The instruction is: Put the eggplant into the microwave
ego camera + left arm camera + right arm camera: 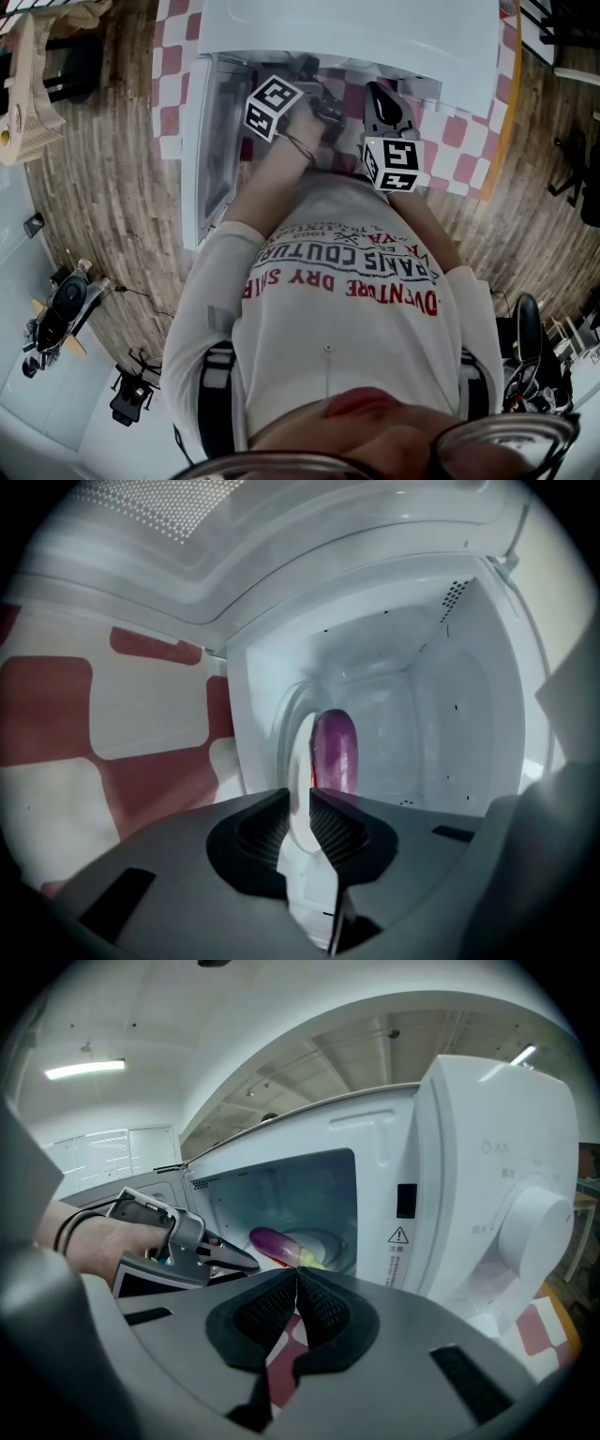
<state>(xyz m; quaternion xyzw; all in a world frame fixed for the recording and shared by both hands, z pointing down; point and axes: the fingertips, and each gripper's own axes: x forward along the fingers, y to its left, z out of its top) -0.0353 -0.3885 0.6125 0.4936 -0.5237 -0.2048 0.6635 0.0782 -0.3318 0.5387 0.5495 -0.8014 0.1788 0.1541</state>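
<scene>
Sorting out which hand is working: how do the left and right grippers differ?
The left gripper is shut on the rim of the white plate bearing the eggplant; the right gripper is shut on nothing. The left gripper reaches the microwave opening; the right gripper hangs back outside. Both face the microwave.

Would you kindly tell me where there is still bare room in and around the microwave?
Free: the upper cavity between the eggplant and the ceiling of the microwave, and the checked cloth before the control panel. Crowded: the cavity floor, taken by the plate, and the doorway's left side, where the left tongs grip that plate's rim.
</scene>
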